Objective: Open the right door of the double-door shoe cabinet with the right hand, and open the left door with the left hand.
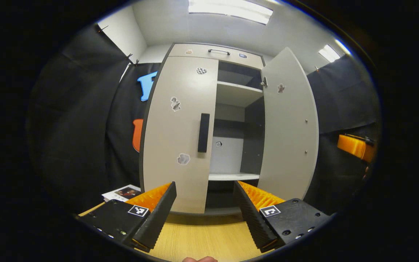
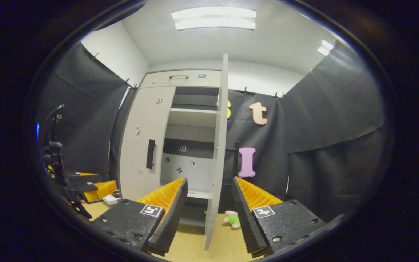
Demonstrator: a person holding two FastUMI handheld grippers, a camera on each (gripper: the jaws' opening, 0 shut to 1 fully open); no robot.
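Note:
The grey shoe cabinet (image 1: 180, 109) stands ahead on a wooden floor. Its left door (image 1: 175, 138) is closed, with a dark vertical handle (image 1: 203, 132). The right door (image 1: 288, 127) is swung open, baring shelves (image 1: 238, 92). My left gripper (image 1: 205, 196) is open, a little way in front of the left door, below its handle. In the right gripper view the open right door (image 2: 218, 145) shows edge-on between the fingers of my right gripper (image 2: 208, 193), which is open and not touching it. The left door's handle (image 2: 151, 154) shows there too. The left gripper (image 2: 86, 183) appears at the left of that view.
A small green and pink toy (image 2: 233, 219) lies on the floor behind the open door. Papers (image 1: 122, 193) lie on the floor left of the cabinet. A drawer with a handle (image 1: 219, 51) tops the cabinet. Black cloth walls close in both sides.

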